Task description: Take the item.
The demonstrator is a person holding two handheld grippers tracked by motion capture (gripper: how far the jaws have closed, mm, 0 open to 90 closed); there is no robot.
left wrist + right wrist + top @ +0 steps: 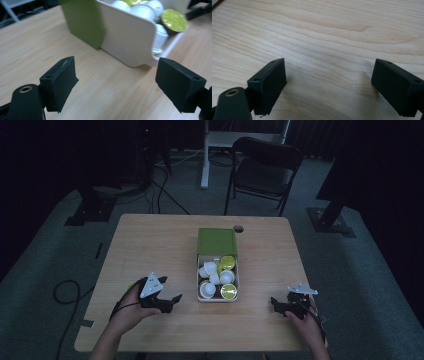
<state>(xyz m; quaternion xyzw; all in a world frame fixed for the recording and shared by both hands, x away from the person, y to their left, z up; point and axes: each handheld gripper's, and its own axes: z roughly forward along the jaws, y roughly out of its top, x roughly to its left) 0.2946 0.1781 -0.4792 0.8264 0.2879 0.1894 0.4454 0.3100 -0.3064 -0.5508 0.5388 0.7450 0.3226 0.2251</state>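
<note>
Across a pale wooden table (pixel 150 245) with clear grain running through it, everything is sitting under dim light, a grey carpeted floor (pixel 360 285) spreading around and a black folding chair (pixel 262 170) waiting beyond the far edge. Cables are trailing over the carpet at the left. At mid-table a white plastic tray (pixel 130 40) with rounded corners is sliding half out of its olive-green sleeve (pixel 216 240), and it is holding coffee capsules (pixel 218 279), small white cups, some lying on their sides, some showing yellow-green foil lids. No writing is coming through readably on sleeve or lids.

The left gripper (pixel 167 292) is hovering just beside the tray's near left corner, apart from it, its jaws standing wide with only bare wood between the black, blocky pads. The right gripper (pixel 281 304) is resting well off to the tray's right near the front edge, jaws also spread wide over empty grain, gripping nothing.
</note>
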